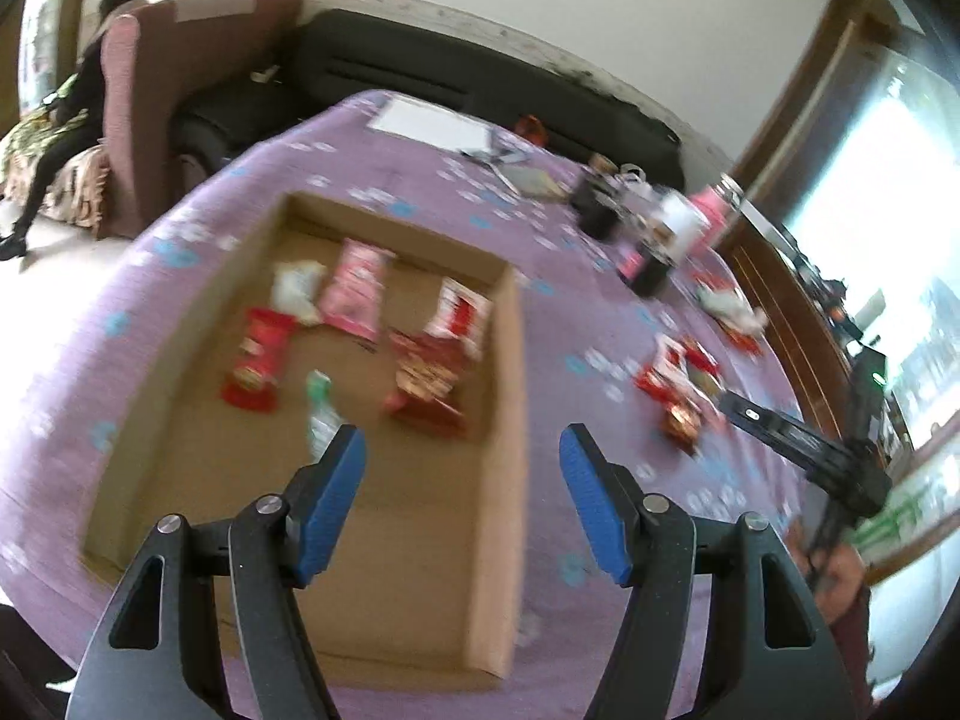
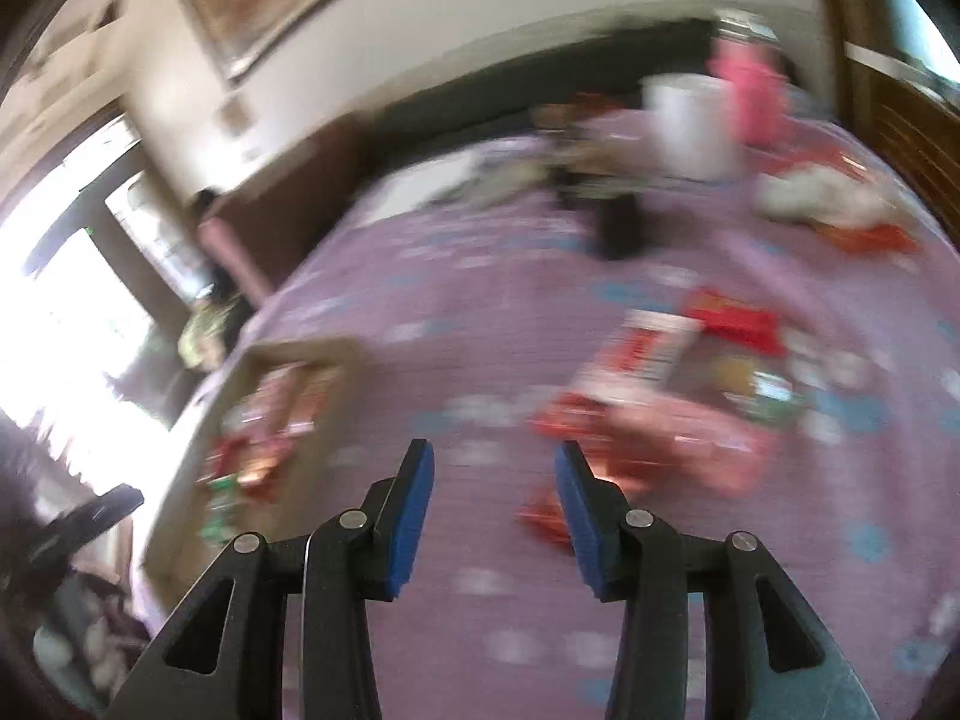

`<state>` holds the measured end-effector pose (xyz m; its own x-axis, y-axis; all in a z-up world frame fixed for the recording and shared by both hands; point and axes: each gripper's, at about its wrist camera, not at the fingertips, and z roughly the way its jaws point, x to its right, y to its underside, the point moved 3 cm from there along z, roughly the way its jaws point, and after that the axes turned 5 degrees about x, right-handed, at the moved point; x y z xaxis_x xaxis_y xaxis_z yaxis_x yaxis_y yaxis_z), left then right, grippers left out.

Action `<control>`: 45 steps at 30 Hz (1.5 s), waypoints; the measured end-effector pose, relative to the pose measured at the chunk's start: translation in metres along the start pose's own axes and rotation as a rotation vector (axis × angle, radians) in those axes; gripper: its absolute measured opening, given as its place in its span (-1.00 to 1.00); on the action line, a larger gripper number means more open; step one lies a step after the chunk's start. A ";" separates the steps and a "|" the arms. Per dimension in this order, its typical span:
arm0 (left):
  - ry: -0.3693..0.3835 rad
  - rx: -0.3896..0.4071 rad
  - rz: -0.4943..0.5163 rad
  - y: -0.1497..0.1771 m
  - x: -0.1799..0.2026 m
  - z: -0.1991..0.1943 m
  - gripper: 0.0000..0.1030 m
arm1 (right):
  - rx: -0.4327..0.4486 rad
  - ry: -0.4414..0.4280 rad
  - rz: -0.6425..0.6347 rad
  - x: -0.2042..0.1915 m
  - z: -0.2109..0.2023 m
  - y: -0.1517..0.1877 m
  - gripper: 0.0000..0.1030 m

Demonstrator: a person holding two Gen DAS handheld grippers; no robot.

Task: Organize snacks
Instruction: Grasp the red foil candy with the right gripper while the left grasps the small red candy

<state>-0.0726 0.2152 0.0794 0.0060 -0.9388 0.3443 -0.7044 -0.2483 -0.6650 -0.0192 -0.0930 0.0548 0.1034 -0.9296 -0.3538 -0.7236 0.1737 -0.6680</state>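
Observation:
A shallow cardboard box (image 1: 504,360) lies on a purple tablecloth (image 1: 588,312). It holds several snack packets: a red one (image 1: 258,360), a pink one (image 1: 354,291), a white one (image 1: 297,288), a green one (image 1: 321,414) and red ones (image 1: 432,378). My left gripper (image 1: 462,450) is open and empty above the box's near right part. My right gripper (image 2: 495,468) is open and empty above the cloth, just left of a pile of loose red, white and pink packets (image 2: 660,396). The box also shows at the left of the right wrist view (image 2: 282,354).
More loose packets (image 1: 684,384) lie right of the box, with the other gripper's black finger (image 1: 798,438) reaching in beside them. Cups, jars and a pink container (image 1: 714,216) stand at the far side. A white sheet (image 1: 432,123) lies at the far edge. A black sofa (image 1: 480,78) is behind.

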 end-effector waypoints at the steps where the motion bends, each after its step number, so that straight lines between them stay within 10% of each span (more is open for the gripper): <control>1: 0.009 -0.010 0.011 0.004 0.008 0.002 0.29 | -0.011 0.007 0.011 0.007 0.004 0.002 -0.12; 8: 0.020 -0.040 0.084 0.017 0.045 0.011 0.29 | -0.055 0.062 0.015 0.013 0.037 0.013 -0.12; 11: 0.020 -0.042 0.078 0.015 0.048 0.013 0.29 | -0.087 0.070 -0.028 0.004 0.053 0.020 -0.55; 22: 0.068 -0.131 0.117 0.011 0.097 0.071 0.29 | -0.121 0.074 -0.124 0.006 0.019 0.045 -0.69; 26: 0.109 -0.184 0.073 0.004 0.115 0.107 0.28 | -0.058 0.111 -0.132 0.020 0.012 0.042 -0.56; 30: 0.126 -0.194 0.025 -0.009 0.130 0.143 0.28 | -0.043 0.009 -0.040 0.028 0.018 0.042 0.33; 39: 0.050 -0.186 0.182 -0.005 0.173 0.208 0.28 | 0.015 0.077 -0.106 0.022 0.019 0.036 0.28; 45: 0.009 -0.172 0.393 0.018 0.194 0.201 -0.65 | -0.003 0.089 -0.078 0.032 0.025 0.036 -0.48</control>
<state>0.0583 -0.0194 0.0010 -0.2924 -0.9517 0.0932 -0.7597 0.1720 -0.6271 -0.0253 -0.1085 0.0029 0.0983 -0.9655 -0.2410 -0.7179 0.0990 -0.6891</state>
